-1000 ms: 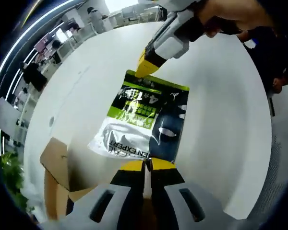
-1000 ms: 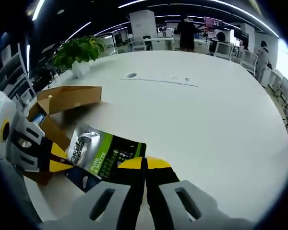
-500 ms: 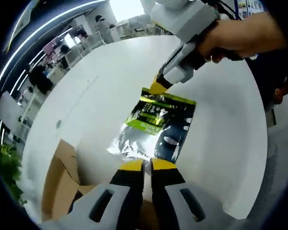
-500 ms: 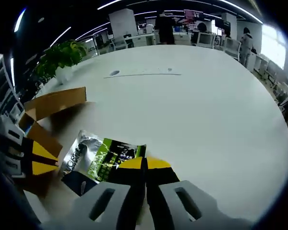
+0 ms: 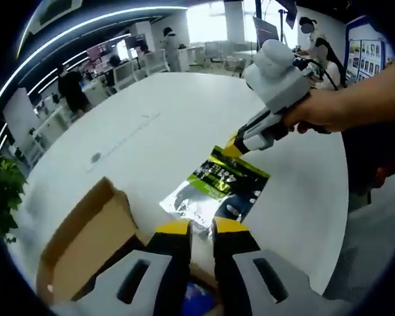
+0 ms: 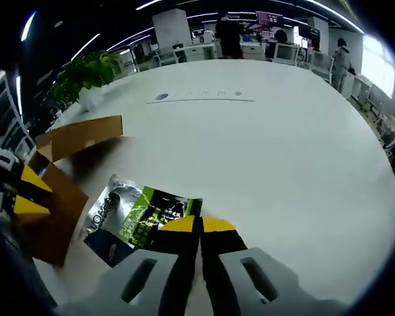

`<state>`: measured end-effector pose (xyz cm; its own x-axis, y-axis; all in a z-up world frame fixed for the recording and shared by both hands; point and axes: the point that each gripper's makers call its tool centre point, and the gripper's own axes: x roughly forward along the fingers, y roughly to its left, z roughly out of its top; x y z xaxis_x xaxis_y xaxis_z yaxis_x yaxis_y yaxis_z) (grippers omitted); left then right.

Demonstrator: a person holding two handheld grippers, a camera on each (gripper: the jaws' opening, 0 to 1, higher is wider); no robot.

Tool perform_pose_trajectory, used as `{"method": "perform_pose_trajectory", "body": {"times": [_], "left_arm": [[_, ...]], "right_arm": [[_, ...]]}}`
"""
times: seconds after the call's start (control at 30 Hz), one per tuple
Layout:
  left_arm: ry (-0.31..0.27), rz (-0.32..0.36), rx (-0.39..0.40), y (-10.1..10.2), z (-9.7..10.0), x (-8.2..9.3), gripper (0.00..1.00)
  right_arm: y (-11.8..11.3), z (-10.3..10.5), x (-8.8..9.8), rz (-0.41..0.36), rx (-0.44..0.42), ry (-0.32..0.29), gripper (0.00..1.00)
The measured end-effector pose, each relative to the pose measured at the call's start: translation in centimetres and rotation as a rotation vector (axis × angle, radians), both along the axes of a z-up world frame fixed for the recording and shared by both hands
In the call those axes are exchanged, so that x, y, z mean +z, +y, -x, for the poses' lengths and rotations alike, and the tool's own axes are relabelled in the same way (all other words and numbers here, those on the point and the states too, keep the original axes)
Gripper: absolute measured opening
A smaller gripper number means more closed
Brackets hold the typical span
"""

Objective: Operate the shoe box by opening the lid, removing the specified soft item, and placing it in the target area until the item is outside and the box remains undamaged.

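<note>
packet [image 6: 142,217] in right claw [image 6: 198,224]

Bright ceiling strips and window glare light both views; fisheye edges bend, perhaps slightly blurred.

A silver, green and navy pouch [image 6: 139,220] lies on a white table [image 6: 270,151] beside a brown box [image 6: 66,178]; yellow-tipped grey grippers [image 6: 198,225] frame it.

One soft pouch [image 5: 217,191] is counted | one cardboard shoe box [image 6: 59,191] | two grippers: left gripper [image 5: 201,228], right gripper [image 6: 199,224] | one white table [image 6: 283,158] | one potted plant [image 6: 85,76] | several people are seen in the background, number uncertain.
</note>
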<state>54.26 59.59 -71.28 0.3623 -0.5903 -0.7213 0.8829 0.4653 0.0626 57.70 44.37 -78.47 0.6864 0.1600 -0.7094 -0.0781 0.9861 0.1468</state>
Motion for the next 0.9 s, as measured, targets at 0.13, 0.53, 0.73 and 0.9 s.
{"method": "perform_pose_trajectory", "body": {"times": [0.13, 0.53, 0.73, 0.9], "left_arm": [[0.013, 0.023, 0.028, 0.8, 0.1, 0.5, 0.13], [-0.013, 0.050, 0.088, 4.5, 0.1, 2.3, 0.17], [-0.007, 0.065, 0.121, 6.4, 0.0, 2.8, 0.21], [-0.008, 0.087, 0.155, 7.8, 0.1, 3.6, 0.23]], "right_arm": [[-0.1, 0.0, 0.6, 0.003, 0.002, -0.019, 0.05], [1.5, 0.4, 3.8, -0.005, 0.042, -0.079, 0.14], [2.9, 0.9, 5.8, -0.014, 0.059, -0.115, 0.16], [4.8, 1.9, 7.5, -0.046, 0.077, -0.134, 0.19]]}}
